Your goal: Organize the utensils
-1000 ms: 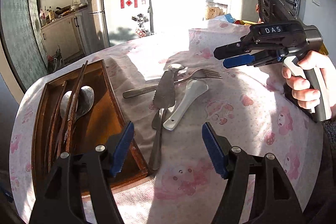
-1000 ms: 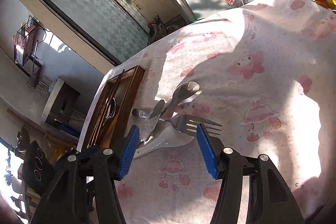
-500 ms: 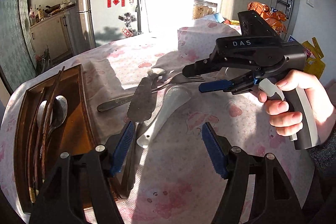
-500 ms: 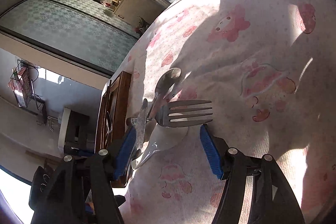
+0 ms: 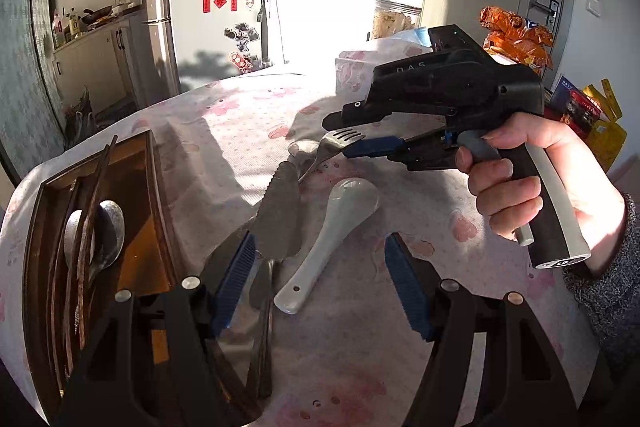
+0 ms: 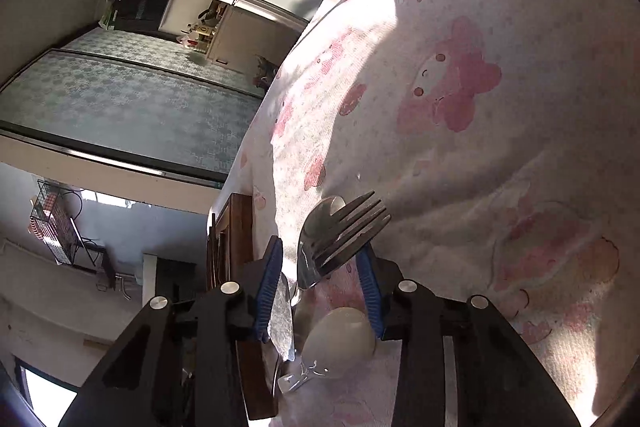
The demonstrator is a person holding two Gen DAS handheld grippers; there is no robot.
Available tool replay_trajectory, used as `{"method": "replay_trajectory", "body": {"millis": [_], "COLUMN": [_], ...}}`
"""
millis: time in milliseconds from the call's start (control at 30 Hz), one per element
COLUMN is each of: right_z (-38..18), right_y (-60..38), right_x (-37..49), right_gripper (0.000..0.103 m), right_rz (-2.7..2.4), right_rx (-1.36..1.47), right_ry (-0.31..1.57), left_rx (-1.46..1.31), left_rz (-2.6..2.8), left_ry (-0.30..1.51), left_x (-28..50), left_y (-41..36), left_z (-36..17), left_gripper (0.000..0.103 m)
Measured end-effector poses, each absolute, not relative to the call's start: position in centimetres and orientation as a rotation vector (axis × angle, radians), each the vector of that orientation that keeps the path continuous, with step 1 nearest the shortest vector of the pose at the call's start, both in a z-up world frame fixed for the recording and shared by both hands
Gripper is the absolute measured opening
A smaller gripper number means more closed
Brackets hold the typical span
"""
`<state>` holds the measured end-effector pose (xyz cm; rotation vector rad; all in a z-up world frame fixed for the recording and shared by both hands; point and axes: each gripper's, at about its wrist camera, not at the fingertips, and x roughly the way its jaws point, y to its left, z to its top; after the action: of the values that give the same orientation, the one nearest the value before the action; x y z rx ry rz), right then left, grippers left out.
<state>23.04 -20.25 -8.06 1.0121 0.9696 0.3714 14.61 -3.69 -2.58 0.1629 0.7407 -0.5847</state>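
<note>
Fork [image 6: 347, 231] sits between the blue pads of the right gripper [image 6: 320, 277], tines pointing away from it, head tilted off the cloth. Jaws have just been closing around it; whether the pads press on the metal yet cannot be told from either view. In the left wrist view the same fork [image 5: 340, 143] shows at the tip of the right gripper [image 5: 352, 143], which a hand [image 5: 532, 187] holds by its grip.

Metal spoon [image 6: 316, 239] lies directly under the fork head, its bowl just beyond the right gripper's fingertips. White ceramic spoon [image 6: 340, 339] lies below the jaws, bowl toward the gripper. Serrated cake server [image 6: 282, 319] lies beside the left-hand pad.

Left gripper [image 5: 320, 287]: jaws wide apart, nothing between the pads, hovering above the tabletop [image 5: 400, 367]. Just ahead of it lie the white ceramic spoon [image 5: 332, 239] and the cake server [image 5: 280, 219]; a butter knife [image 5: 262, 307] lies partly under the server.

Wooden tray [image 5: 156, 207] sits to the left of the left gripper, holding dark chopsticks [image 5: 88, 227] and a metal spoon [image 5: 104, 231]. Pink-printed tablecloth [image 6: 500, 147] covers the tabletop.
</note>
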Motion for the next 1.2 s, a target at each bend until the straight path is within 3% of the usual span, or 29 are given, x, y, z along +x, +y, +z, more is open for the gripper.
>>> {"method": "replay_trajectory", "body": {"millis": [133, 167, 200, 800, 1200], "right_z": [-8.1, -8.2, -8.3, -0.3, 3.1], "right_y": [-19.7, -19.7, -19.6, -21.9, -23.1], "right_x": [23.9, 23.9, 24.1, 20.4, 17.8], "right_gripper": [0.036, 0.028, 0.013, 0.002, 0.003], "right_rz": [0.374, 0.363, 0.369, 0.522, 0.580], "right_rx": [1.026, 1.020, 1.012, 0.939, 0.896], "right_ry": [0.964, 0.961, 0.957, 0.709, 0.648], "left_rx": [0.165, 0.166, 0.167, 0.147, 0.146], "left_rz": [-0.574, -0.571, -0.569, -0.591, -0.596], "left_ry": [0.743, 0.745, 0.746, 0.717, 0.673], "left_x": [15.4, 15.5, 15.7, 16.4, 17.9], "left_y": [-3.4, -3.3, -3.3, -5.3, -7.6], "left_z": [-2.7, -2.7, -2.8, -2.3, -1.2], "left_gripper": [0.071, 0.071, 0.071, 0.071, 0.073]}}
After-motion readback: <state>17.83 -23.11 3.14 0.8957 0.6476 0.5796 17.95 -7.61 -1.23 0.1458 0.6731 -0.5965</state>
